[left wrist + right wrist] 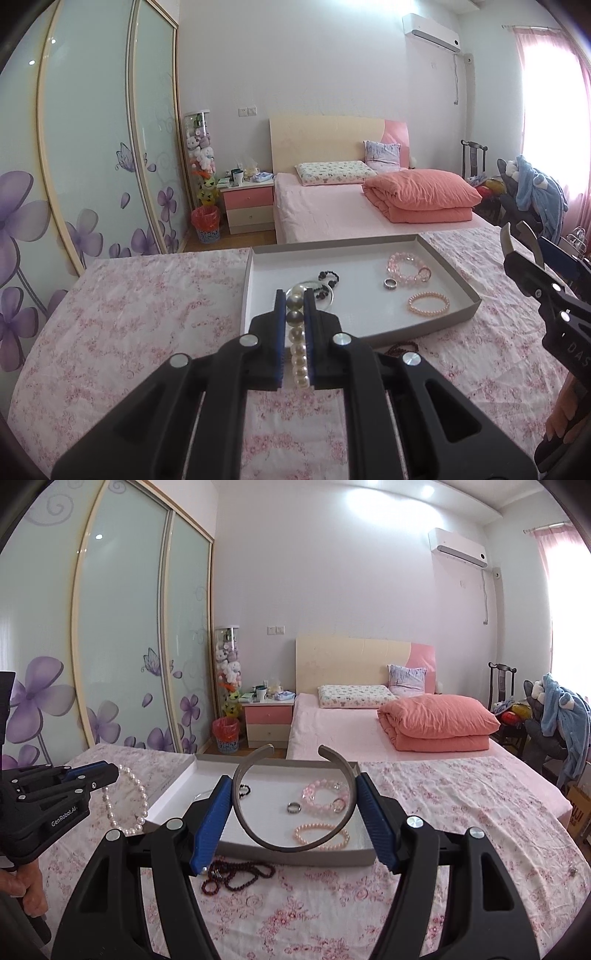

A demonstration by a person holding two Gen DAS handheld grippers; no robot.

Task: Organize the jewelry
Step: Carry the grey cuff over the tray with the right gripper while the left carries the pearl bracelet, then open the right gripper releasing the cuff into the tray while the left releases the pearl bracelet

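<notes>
My left gripper [295, 295] is shut on a white pearl bracelet [297, 343] and holds it above the near left edge of a shallow grey tray [450, 266]. From the right wrist view that bracelet [125, 805] hangs from the left gripper [110, 771] beside the tray [177, 794]. My right gripper [295, 790] is shut on a grey open bangle [240, 808], held above the tray. In the tray lie a pink crystal bracelet [406, 267], a silver ring [390, 283], a pink pearl bracelet [428, 304] and a black bead bracelet [328, 277].
A dark red bead necklace [236, 875] lies on the floral cloth [461, 812] in front of the tray. Behind stand a bed [351, 734] with a folded orange quilt [439, 720], a nightstand [267, 723] and sliding wardrobe doors [122, 627].
</notes>
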